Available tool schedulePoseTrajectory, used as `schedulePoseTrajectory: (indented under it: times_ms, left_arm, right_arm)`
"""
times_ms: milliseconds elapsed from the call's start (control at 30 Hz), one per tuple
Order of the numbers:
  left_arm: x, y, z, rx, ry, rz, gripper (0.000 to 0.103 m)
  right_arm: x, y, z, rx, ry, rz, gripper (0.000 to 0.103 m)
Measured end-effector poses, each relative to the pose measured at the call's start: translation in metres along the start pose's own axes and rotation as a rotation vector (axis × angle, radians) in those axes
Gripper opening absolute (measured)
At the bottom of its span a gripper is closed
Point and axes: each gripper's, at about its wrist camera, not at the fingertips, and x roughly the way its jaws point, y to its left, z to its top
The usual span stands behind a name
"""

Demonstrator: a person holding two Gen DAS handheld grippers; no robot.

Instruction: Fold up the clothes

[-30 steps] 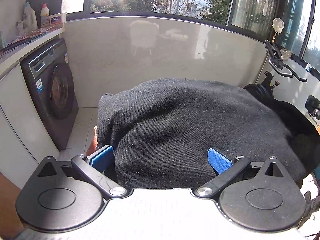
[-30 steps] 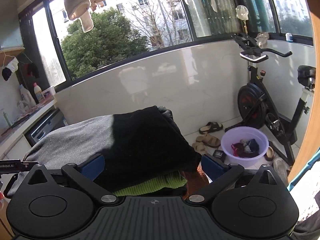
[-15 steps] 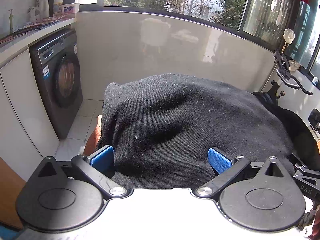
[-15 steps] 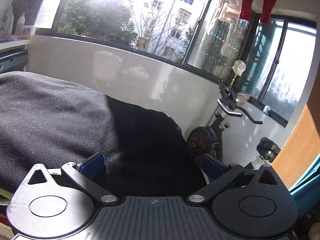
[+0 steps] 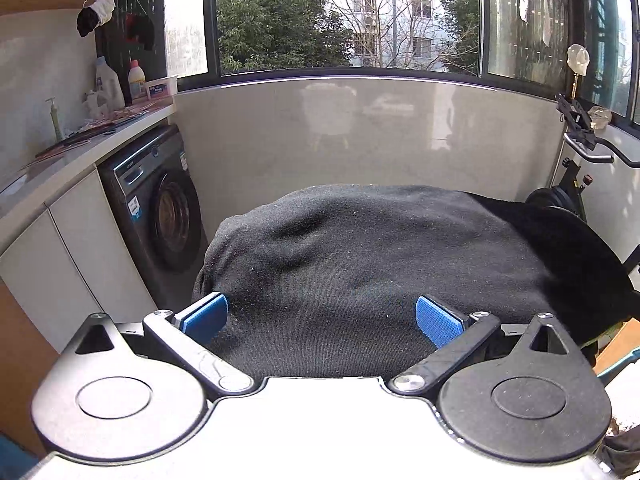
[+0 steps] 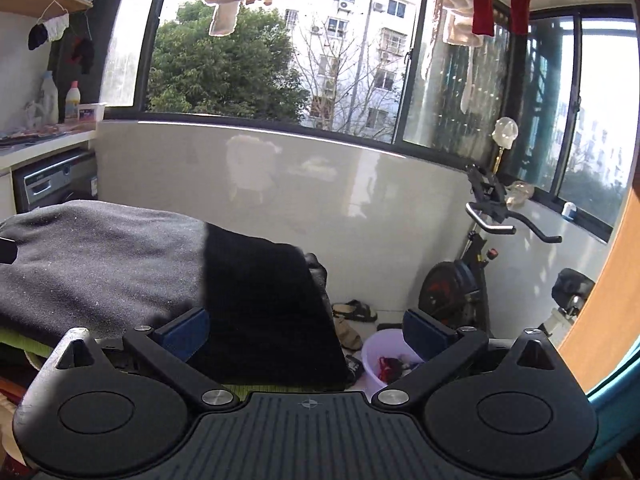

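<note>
Since half a second ago the left gripper (image 5: 320, 316) has tilted up, so more of the window and the trees shows above the black garment (image 5: 360, 256), and the right gripper (image 6: 306, 330) has swung to the left, so the washing machine (image 6: 52, 184) and the purple basin (image 6: 384, 356) are in its view again. Both grippers have their fingers wide apart and clamp nothing. The black garment lies in a folded heap in front of both grippers, filling the space between the blue pads (image 5: 204, 316) of the left one; its near edge passes under the gripper body. In the right wrist view the garment covers the left half, and its right edge hangs down in shadow. Under it a strip of green cloth (image 6: 24, 342) shows at the left. An exercise bike (image 6: 472, 276) stands by the wall on the right, sandals (image 6: 354, 310) on the floor beside the basin.
</note>
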Motion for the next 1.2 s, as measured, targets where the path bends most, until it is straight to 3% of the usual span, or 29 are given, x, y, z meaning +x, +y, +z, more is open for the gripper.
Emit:
schedulePoseTrajectory:
  times_ms: [133,333,467,733,900,1200]
  left_arm:
    - [-0.018,-0.022,-0.027,-0.030,0.047,-0.016,0.103]
    - [-0.034,-0.056,-0.069,0.083,0.137,0.071,0.103]
    - [-0.056,-0.071,-0.085,0.104,0.136,0.065,0.103]
    - [-0.096,-0.075,-0.121,0.065,0.176,-0.028,0.103]
    - [-0.118,-0.052,-0.159,0.082,0.257,-0.030,0.103]
    - [-0.171,-0.007,-0.213,0.088,0.269,-0.068,0.103]
  right_arm:
    - [-0.015,-0.036,-0.022,0.124,0.038,0.084,0.102]
    - [-0.034,-0.084,-0.069,0.262,0.059,0.270,0.102]
    - [-0.055,-0.092,-0.086,0.195,0.084,0.173,0.102]
    - [-0.114,-0.092,-0.126,0.284,0.144,0.092,0.102]
    - [-0.161,-0.054,-0.149,0.265,0.175,0.041,0.102]
    - [-0.253,0.017,-0.190,0.205,0.206,0.007,0.102]
